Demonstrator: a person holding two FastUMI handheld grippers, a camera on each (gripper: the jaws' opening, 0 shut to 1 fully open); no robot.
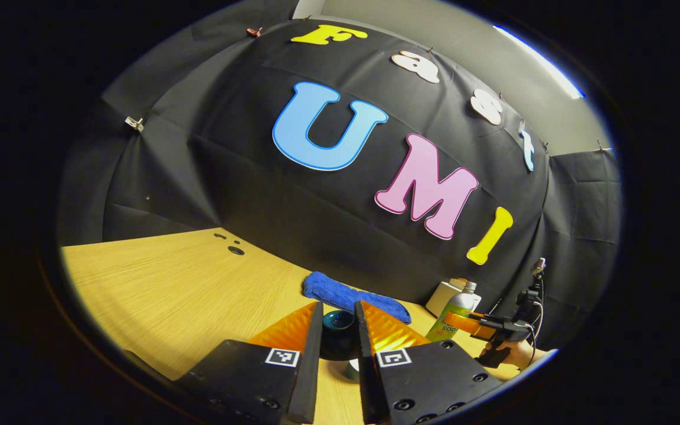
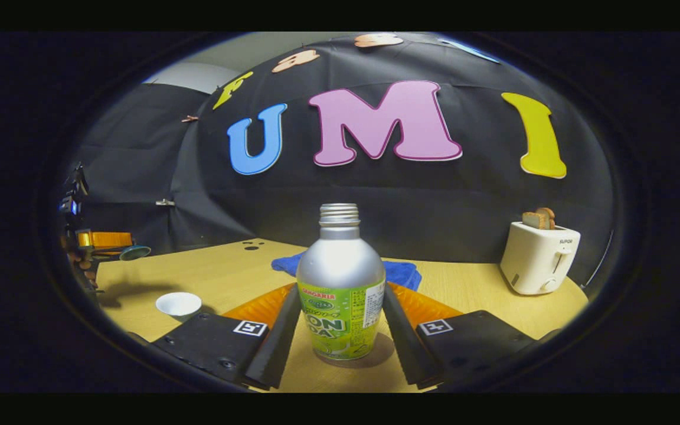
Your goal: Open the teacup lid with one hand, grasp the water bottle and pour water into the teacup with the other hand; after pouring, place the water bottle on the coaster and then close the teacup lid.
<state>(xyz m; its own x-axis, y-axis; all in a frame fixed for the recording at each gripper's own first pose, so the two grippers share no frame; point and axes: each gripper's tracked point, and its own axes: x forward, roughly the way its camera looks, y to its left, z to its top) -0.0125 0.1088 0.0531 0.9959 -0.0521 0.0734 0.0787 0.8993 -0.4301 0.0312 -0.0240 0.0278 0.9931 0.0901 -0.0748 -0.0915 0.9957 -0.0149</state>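
The upright bottle stands squarely between the right tool's open fingers, while the left tool grips the lid.

Water bottle fills gap between right jaws; bare table left; toaster blocks far right.
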